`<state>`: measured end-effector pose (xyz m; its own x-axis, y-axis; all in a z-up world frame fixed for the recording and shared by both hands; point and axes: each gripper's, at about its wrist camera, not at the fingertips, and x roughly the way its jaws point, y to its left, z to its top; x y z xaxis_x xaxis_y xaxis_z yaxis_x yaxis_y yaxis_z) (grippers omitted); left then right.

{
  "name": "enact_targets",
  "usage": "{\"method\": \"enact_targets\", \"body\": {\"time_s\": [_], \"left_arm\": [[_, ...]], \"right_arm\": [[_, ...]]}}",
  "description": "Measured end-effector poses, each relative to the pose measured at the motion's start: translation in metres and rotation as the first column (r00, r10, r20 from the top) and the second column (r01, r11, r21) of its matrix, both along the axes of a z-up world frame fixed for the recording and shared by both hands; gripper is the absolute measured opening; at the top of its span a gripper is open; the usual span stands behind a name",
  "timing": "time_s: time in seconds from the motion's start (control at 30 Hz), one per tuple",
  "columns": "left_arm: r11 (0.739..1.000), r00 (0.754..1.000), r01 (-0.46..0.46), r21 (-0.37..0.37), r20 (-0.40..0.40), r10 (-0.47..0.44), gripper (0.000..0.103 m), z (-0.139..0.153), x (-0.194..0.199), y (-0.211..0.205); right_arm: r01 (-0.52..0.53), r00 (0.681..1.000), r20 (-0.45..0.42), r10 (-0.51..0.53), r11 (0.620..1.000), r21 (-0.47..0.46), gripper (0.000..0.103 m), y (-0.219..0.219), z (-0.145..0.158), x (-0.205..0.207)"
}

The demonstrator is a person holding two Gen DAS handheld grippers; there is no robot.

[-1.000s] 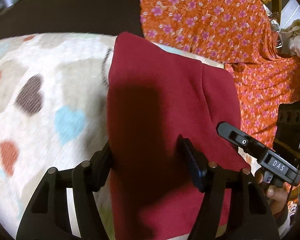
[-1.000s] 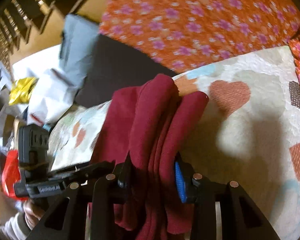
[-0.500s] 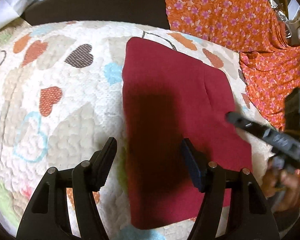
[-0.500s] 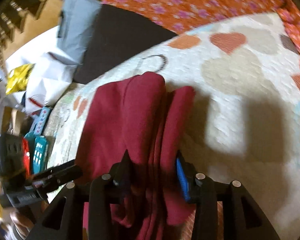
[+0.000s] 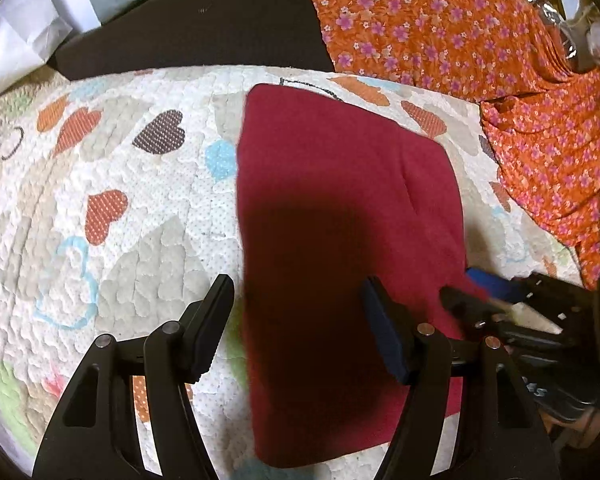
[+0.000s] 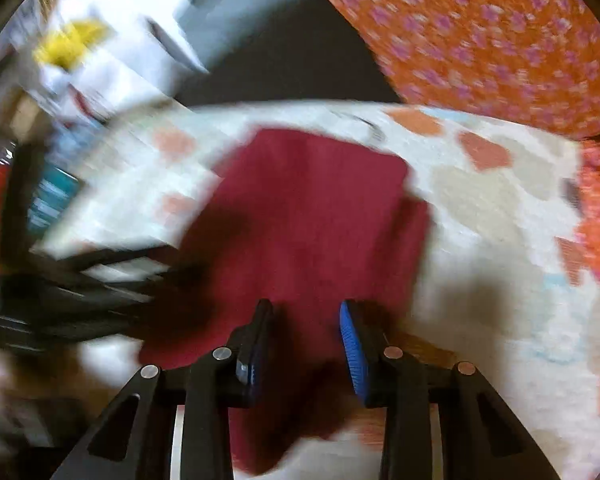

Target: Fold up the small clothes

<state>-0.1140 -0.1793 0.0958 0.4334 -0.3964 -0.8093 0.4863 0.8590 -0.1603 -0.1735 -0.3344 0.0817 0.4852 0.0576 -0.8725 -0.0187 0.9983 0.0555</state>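
Lying flat in the middle of both views, the dark red garment (image 5: 340, 240) is a folded rectangle on the heart-print quilt (image 5: 112, 184), its far edge toward the upper centre of the frame and its near edge at the bottom. An orange floral cloth (image 5: 480, 52) fills the upper right, its hem close to the garment's right side but apart from it.

The left gripper (image 5: 296, 320) has its jaws well apart: the left finger is over bare quilt, the right over the red fabric, and neither presses on anything. The right gripper (image 6: 306, 340) shows in the blurred right wrist view with its jaws partly apart; they have just been closing a little, with the garment's near right portion showing between the pads. A visible gap remains on each side of the fabric, so it looks released rather than pinched, though the blur leaves some doubt.

The fold looks laid down, probably with a smoothing or final fold to come. The main risk is the right pads catching a layer as they narrow, so that lifting away drags the top fold open or skews the rectangle. A loose lower right corner bulges already and could slip sideways. Any sweep toward the right of the frame could also snag the orange cloth
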Motion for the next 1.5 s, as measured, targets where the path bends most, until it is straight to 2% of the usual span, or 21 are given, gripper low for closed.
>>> {"method": "enact_targets", "body": {"time_s": [0.1, 0.23, 0.33, 0.47, 0.7, 1.0, 1.5], "left_arm": [[1.0, 0.999, -0.016, 0.018, 0.048, 0.015, 0.067, 0.003, -0.005, 0.0], [0.998, 0.995, -0.055, 0.022, 0.084, 0.053, 0.067, 0.007, -0.011, 0.004], [0.996, 0.989, -0.084, 0.024, 0.127, 0.08, 0.067, 0.015, -0.02, 0.009], [0.993, 0.967, -0.118, 0.013, 0.23, 0.112, 0.067, 0.035, -0.038, 0.017], [0.992, 0.949, -0.124, -0.011, 0.291, 0.122, 0.068, 0.05, -0.059, 0.028], [0.99, 0.947, -0.136, -0.027, 0.292, 0.138, 0.068, 0.053, -0.061, 0.038], [0.99, 0.945, -0.136, -0.029, 0.295, 0.139, 0.068, 0.053, -0.058, 0.041]], "right_arm": [[0.04, 0.999, 0.019, -0.042, 0.997, 0.059, 0.034, -0.005, -0.001, -0.008], [0.055, 0.996, 0.069, -0.06, 0.996, 0.068, 0.034, 0.001, 0.022, -0.023], [0.068, 0.989, 0.129, -0.07, 0.997, 0.02, 0.034, 0.013, 0.043, -0.035], [0.099, 0.977, 0.196, -0.084, 0.993, -0.068, 0.036, 0.028, 0.065, -0.043], [0.116, 0.967, 0.235, -0.095, 0.99, -0.079, 0.039, 0.042, 0.082, -0.051], [0.142, 0.96, 0.254, -0.12, 0.987, -0.073, 0.044, 0.045, 0.088, -0.058], [0.162, 0.963, 0.227, -0.149, 0.986, -0.042, 0.045, 0.042, 0.079, -0.055]]}}
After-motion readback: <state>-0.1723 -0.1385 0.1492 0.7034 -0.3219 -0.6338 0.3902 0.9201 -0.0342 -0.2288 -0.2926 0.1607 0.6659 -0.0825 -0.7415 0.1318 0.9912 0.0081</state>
